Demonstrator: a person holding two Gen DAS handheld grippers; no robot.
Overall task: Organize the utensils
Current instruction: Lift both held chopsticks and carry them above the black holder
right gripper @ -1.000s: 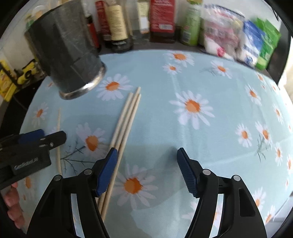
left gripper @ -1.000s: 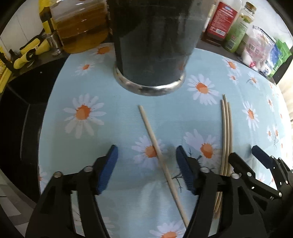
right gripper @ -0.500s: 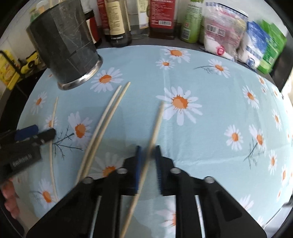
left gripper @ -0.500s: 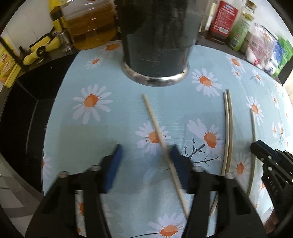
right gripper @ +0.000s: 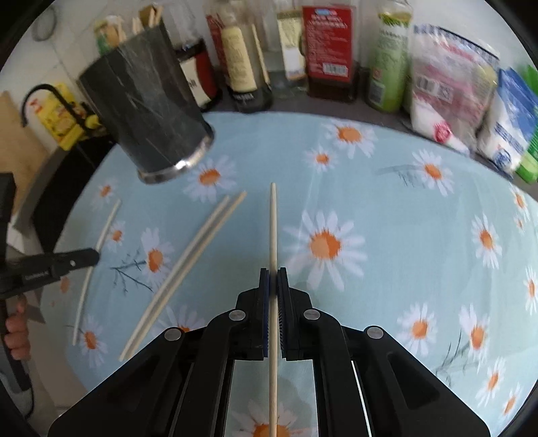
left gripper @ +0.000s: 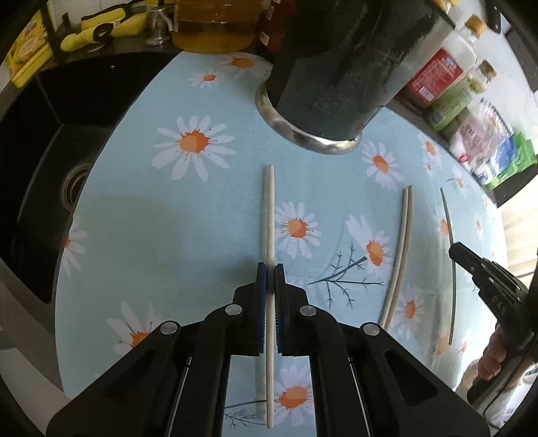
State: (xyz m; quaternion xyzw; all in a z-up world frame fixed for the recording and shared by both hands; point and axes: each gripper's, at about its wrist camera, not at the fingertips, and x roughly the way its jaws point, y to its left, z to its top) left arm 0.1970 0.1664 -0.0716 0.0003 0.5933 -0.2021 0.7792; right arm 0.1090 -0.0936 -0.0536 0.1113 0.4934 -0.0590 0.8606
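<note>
My left gripper [left gripper: 270, 269] is shut on a wooden chopstick [left gripper: 270, 215] that points ahead toward the dark utensil holder [left gripper: 339, 67]. My right gripper [right gripper: 273, 273] is shut on another chopstick [right gripper: 273, 225], held just above the cloth. Two more chopsticks [right gripper: 188, 269] lie side by side on the daisy tablecloth between the grippers; they also show in the left wrist view [left gripper: 400, 248]. The holder [right gripper: 148, 117] stands at the far left in the right wrist view. The left gripper with its chopstick [right gripper: 101, 235] shows at the left there; the right gripper's arm [left gripper: 487, 279] and its chopstick [left gripper: 450, 248] show at the right in the left wrist view.
A black sink [left gripper: 40, 174] lies beyond the table's left edge. Bottles, jars and bags [right gripper: 336, 50] line the back edge. An oil jug [left gripper: 215, 27] stands behind the holder. The daisy tablecloth [right gripper: 403, 252] covers the table.
Both grippers have closed, each on a chopstick, and lifted it off the cloth. The right one pulled its chopstick away from the group of three.
</note>
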